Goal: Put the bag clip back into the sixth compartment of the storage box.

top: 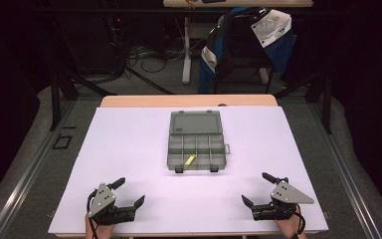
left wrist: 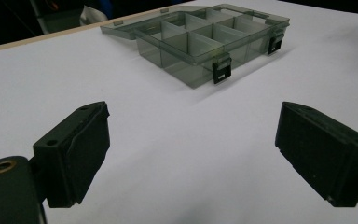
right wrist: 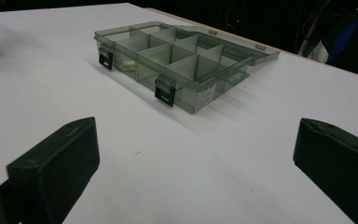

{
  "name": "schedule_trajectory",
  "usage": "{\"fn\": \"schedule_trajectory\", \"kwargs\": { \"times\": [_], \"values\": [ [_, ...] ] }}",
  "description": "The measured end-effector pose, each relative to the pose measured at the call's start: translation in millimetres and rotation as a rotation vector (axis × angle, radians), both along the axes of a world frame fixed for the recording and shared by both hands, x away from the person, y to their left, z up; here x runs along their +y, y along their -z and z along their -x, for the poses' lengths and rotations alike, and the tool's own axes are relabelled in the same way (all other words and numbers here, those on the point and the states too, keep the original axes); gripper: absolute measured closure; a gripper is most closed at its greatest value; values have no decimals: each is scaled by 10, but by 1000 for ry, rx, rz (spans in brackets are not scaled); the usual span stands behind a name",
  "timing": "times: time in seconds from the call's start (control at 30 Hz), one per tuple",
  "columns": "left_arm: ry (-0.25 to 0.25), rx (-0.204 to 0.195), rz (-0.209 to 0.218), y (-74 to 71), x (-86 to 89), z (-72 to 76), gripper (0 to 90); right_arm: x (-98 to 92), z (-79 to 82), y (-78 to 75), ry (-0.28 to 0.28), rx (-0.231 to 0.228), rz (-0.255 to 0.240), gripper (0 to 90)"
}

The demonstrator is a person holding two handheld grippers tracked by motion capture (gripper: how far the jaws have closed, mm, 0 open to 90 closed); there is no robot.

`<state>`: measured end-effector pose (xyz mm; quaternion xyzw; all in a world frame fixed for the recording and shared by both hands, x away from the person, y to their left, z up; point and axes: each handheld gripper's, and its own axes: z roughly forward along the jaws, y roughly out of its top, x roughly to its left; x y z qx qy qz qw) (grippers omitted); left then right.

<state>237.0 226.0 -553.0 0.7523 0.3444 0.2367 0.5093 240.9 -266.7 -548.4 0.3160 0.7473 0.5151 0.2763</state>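
A grey see-through compartment box lies open at the middle of the white table, its lid folded back flat. A small yellow item rests in a front compartment. My left gripper sits near the front left edge, open and empty. Near the front right edge my right gripper also stands open, holding nothing. Both point toward the box, well short of it. The box lies ahead of the wide-apart jaws in the left gripper view, and the box likewise in the right gripper view, where the yellow item shows faintly.
Two black latches hang at the box's front wall. Behind the table stands a chair draped with a blue and white jacket, and cables lie on the floor. A wooden strip borders the table's far edge.
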Motion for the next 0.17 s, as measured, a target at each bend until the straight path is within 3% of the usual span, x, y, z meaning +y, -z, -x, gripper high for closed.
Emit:
{"fn": "schedule_trajectory", "kwargs": {
  "times": [0.17],
  "values": [
    [9, 9, -2, 5, -16, -16, 102, 0, 1, 3, -1, 6, 6, 0]
  ]
}}
